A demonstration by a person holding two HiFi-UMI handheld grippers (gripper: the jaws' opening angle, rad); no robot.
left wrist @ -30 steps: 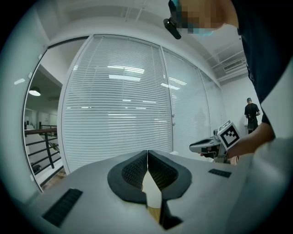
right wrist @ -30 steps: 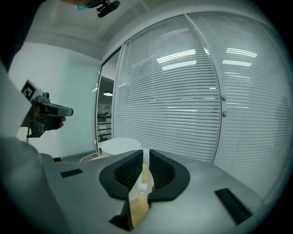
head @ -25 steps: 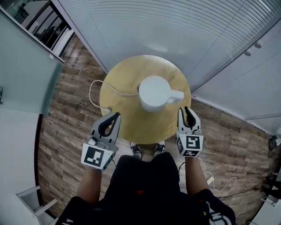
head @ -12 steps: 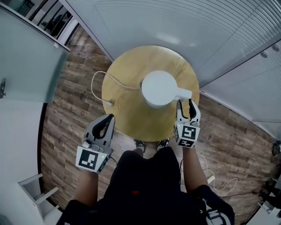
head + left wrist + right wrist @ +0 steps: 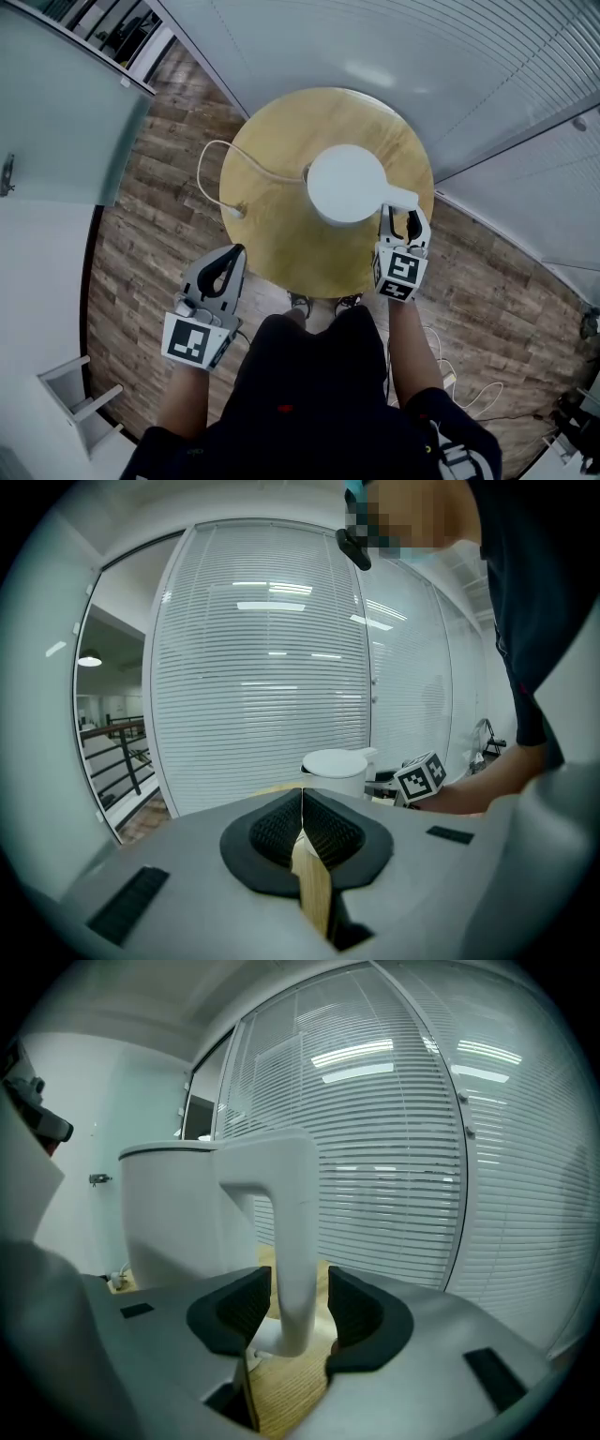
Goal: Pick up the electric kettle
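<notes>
right gripper view: right tongs point(image 5: 300, 1309), just opened, nearly level astride the kettle handle point(image 5: 287, 1241); left tongs point(image 5: 302, 810) together.

Right gripper point(image 5: 403, 218) has just opened, jaws astride kettle handle point(image 5: 291, 1241); left gripper point(image 5: 235, 255) closed.

The round wooden table point(image 5: 281, 253) in front of me stands on a plank floor point(image 5: 141, 253). On it sits the white electric kettle point(image 5: 345, 183), right of centre. Its white cord point(image 5: 267, 172) loops over the left edge.
</notes>
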